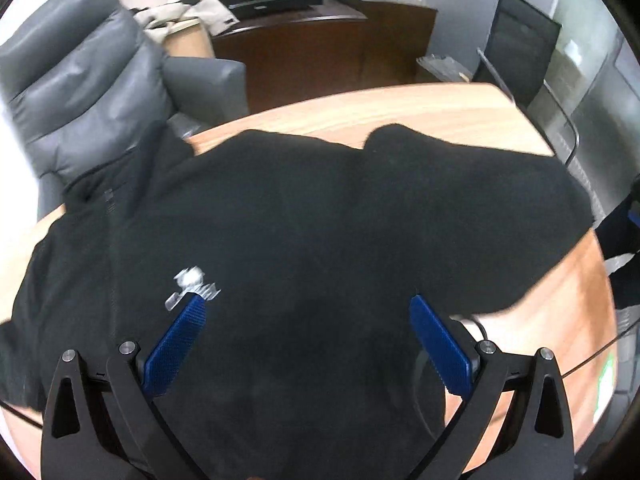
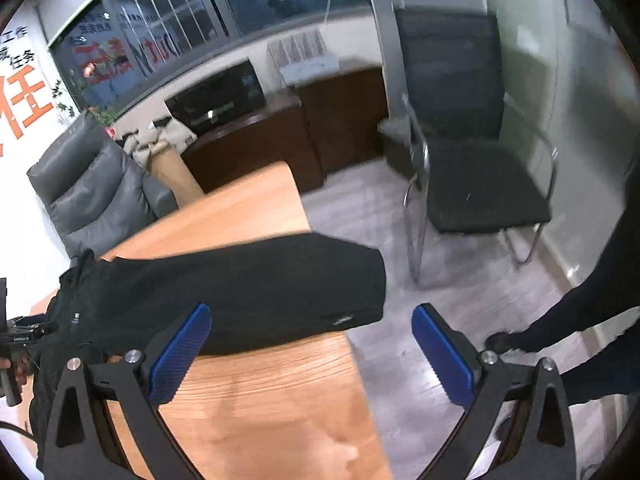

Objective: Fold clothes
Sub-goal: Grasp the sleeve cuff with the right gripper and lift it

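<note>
A black garment (image 1: 304, 232) with a small white chest logo (image 1: 190, 280) lies spread across the wooden table (image 1: 400, 112). Its collar points left toward the armchair. My left gripper (image 1: 308, 312) hovers just above the garment's lower middle, open, with nothing between its blue pads. In the right wrist view the garment (image 2: 248, 292) stretches across the table (image 2: 260, 400), and one end hangs past the table's right edge. My right gripper (image 2: 312, 320) is open above the near right table corner, empty. The left gripper's body (image 2: 20, 336) shows at the far left edge.
A grey leather armchair (image 1: 88, 80) stands behind the table's left side. A black mesh office chair (image 2: 472, 152) stands on the grey floor to the right. A dark wooden cabinet (image 1: 304, 52) with a monitor lines the back wall. The person's dark leg (image 2: 580, 312) is at right.
</note>
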A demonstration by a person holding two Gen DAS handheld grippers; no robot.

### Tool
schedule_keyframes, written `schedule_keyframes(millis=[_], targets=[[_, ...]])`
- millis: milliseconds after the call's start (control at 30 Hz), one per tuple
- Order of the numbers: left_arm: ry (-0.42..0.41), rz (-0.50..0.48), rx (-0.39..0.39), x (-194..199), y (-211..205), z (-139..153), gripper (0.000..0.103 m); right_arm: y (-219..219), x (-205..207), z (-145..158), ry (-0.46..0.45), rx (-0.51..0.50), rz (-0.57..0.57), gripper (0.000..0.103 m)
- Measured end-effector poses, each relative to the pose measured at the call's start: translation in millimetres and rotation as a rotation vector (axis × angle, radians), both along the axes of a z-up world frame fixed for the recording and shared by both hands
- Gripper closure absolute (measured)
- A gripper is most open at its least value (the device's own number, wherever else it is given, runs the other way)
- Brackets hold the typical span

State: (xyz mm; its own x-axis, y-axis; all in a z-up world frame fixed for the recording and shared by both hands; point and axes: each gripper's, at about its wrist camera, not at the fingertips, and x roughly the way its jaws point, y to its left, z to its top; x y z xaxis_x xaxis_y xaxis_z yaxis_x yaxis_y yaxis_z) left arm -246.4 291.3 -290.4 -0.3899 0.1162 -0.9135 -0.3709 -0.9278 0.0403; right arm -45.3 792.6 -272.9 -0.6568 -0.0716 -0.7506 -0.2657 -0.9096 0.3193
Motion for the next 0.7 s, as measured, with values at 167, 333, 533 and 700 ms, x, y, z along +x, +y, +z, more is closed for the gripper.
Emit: schedule_keyframes(millis=[167,333,533,700], targets=[[0.002,-0.061,-0.034,-25.8,31.4,-29.9,0.0,42.5,-26.5,-62.6,-0.043,-0.193,-0.012,0.005],[-0.015,-0.114,-0.044,-34.8,48.9,-51.1,0.0,83.3,-42.7,-119.7,-0.071,-0.404,-0.071,0.025],[-0.02,-0.114,-0.004,-35.8,49.1,-56.5,0.0,93.1,-35.0,-135.5,0.037,-0.627,-0.022,0.082],[-0.012,-0.112,0.009,-30.9,48.2,-55.8,0.0,84.0,-20.6,-88.4,0.158,-0.582,-0.009,0.096]])
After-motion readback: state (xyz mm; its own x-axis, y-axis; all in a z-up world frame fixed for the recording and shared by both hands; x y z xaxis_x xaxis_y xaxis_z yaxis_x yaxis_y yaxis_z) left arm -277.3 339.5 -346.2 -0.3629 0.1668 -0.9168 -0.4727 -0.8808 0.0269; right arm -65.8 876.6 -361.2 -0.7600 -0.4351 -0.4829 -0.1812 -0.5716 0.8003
